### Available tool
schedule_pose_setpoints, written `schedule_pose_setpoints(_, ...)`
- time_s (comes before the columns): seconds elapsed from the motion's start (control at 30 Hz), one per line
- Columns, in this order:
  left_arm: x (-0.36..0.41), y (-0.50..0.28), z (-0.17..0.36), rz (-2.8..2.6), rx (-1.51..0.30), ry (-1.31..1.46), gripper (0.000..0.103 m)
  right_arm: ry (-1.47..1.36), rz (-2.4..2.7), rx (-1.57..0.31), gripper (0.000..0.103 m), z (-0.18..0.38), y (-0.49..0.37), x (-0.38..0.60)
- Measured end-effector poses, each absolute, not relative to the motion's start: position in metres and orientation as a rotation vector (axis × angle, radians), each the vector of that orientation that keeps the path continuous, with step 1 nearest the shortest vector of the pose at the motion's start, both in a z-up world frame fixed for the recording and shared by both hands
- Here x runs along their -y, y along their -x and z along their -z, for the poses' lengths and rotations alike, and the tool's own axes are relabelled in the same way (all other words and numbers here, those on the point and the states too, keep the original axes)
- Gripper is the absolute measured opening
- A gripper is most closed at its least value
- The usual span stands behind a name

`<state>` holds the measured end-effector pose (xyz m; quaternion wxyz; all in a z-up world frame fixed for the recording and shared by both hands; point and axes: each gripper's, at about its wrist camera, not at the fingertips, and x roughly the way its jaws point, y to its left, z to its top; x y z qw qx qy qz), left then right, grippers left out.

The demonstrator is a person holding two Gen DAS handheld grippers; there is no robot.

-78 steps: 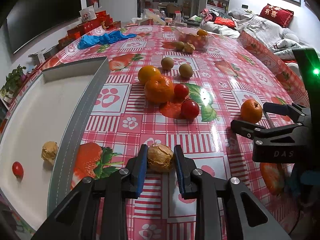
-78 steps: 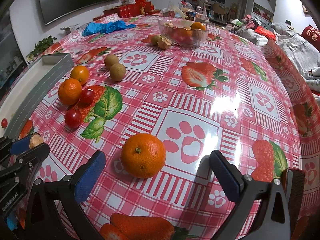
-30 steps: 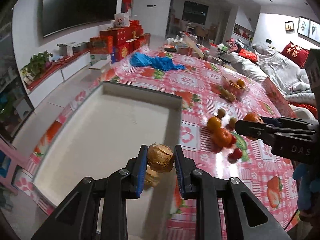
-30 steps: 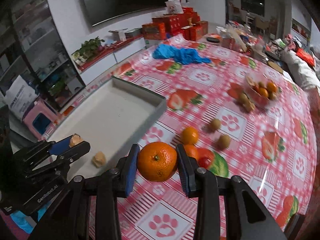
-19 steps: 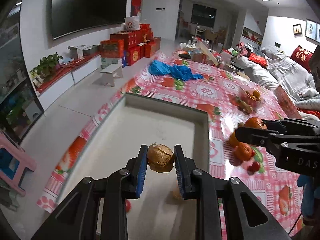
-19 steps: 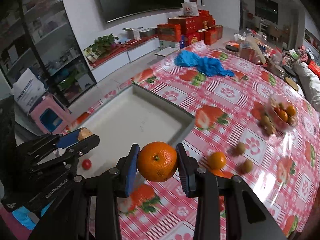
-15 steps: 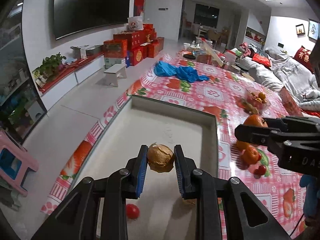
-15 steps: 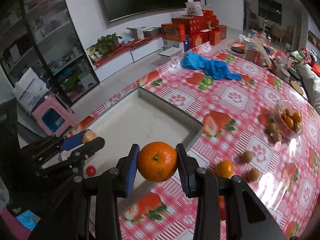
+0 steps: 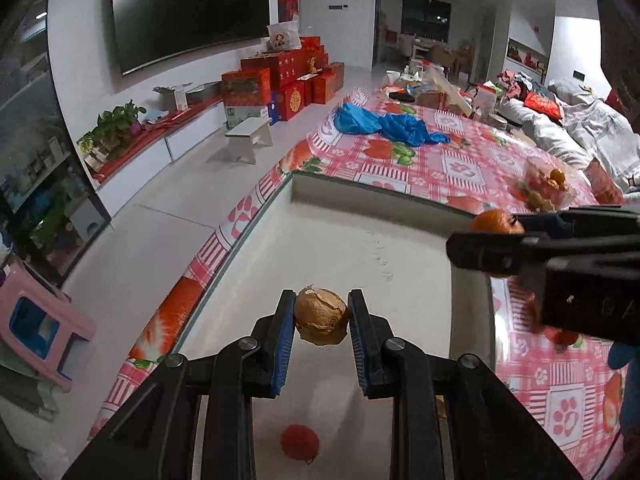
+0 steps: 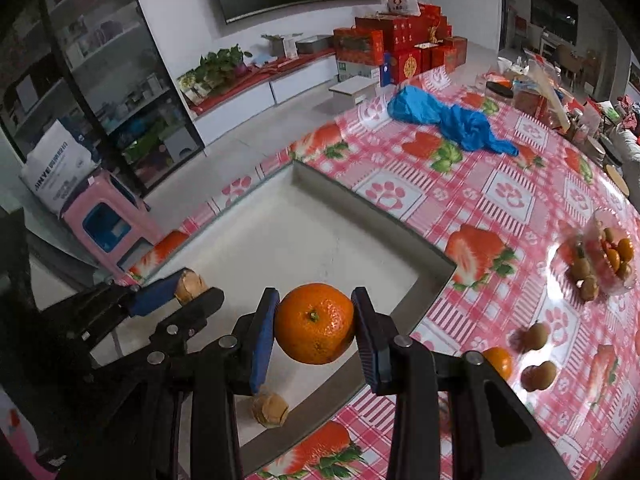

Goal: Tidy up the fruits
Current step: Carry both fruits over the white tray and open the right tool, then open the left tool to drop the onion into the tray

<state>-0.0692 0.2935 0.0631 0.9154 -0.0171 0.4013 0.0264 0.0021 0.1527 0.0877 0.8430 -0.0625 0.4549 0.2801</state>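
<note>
My left gripper [image 9: 321, 322] is shut on a brown wrinkled fruit [image 9: 320, 316] and holds it above the white tray [image 9: 400, 272]. It also shows in the right wrist view [image 10: 188, 284]. My right gripper [image 10: 314, 326] is shut on an orange [image 10: 314, 324], held above the tray's near right part [image 10: 320, 256]. That orange shows in the left wrist view [image 9: 494, 222]. In the tray lie a red tomato [image 9: 300, 442] and another brown fruit [image 10: 270, 406].
The table has a pink strawberry-print cloth [image 10: 500, 200]. A clear bowl of fruit [image 10: 608, 258], loose kiwis [image 10: 534, 336] and an orange [image 10: 498, 362] lie right of the tray. A blue cloth [image 10: 452, 118] lies at the far end. A pink stool [image 10: 104, 220] stands on the floor.
Both grippers have risen and moved left from the table over the tray, each still holding its fruit. The right gripper closed on the orange early on.
</note>
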Motion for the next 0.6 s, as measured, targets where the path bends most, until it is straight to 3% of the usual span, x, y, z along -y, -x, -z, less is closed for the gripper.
schedule_pose_setpoints(0.5, -0.292, 0.066, -0.038, -0.046, -0.895, 0.044, 0.028, 0.144, -0.601, -1.071, 0.041, -0.045, -0.005, -0.159)
schedule_pose_setpoints(0.6, -0.291, 0.065, -0.034, -0.052, -0.911, 0.04, 0.028, 0.132, -0.612, -1.077, 0.047, -0.044, -0.005, -0.159)
